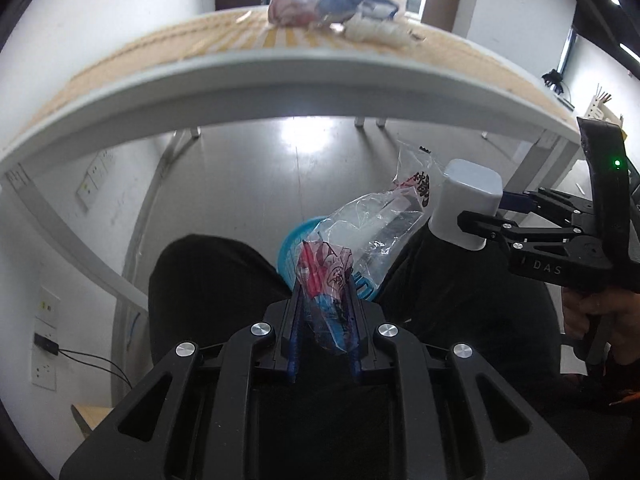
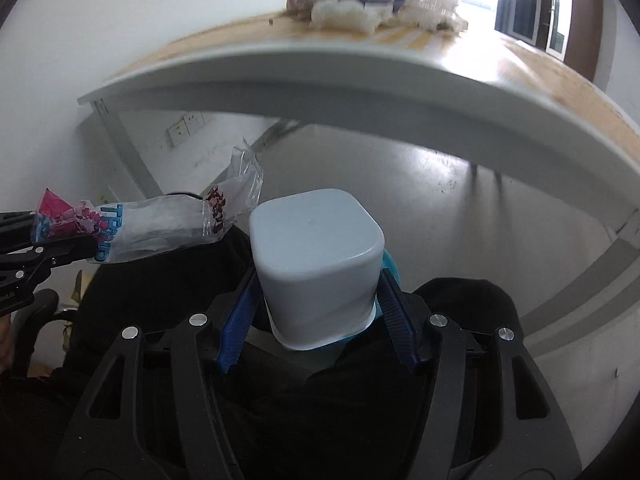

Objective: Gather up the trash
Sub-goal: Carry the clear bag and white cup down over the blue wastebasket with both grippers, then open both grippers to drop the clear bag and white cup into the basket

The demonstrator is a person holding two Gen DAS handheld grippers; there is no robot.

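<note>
Carrying a clear plastic wrapper (image 1: 360,236) pinched in the left hand-held gripper (image 1: 325,312) and a grey tub (image 2: 316,264) clamped in the half-spread right hand-held gripper (image 2: 316,312), best keeping both grips firm while lowering toward the blue bin (image 1: 292,252) below the counter (image 1: 248,76)

Each camera sits just behind its own tongs, looking forward and down along the fingers, below the table (image 1: 248,80) edge. The left view has its tongs (image 1: 324,320) close at bottom centre, the right tongs (image 1: 486,224) off to its right. The right view shows its tongs (image 2: 318,308) near, the left tongs (image 2: 44,248) at its left. Both share the table (image 2: 360,76), floor and the trash pile (image 1: 332,4) beyond.
</note>
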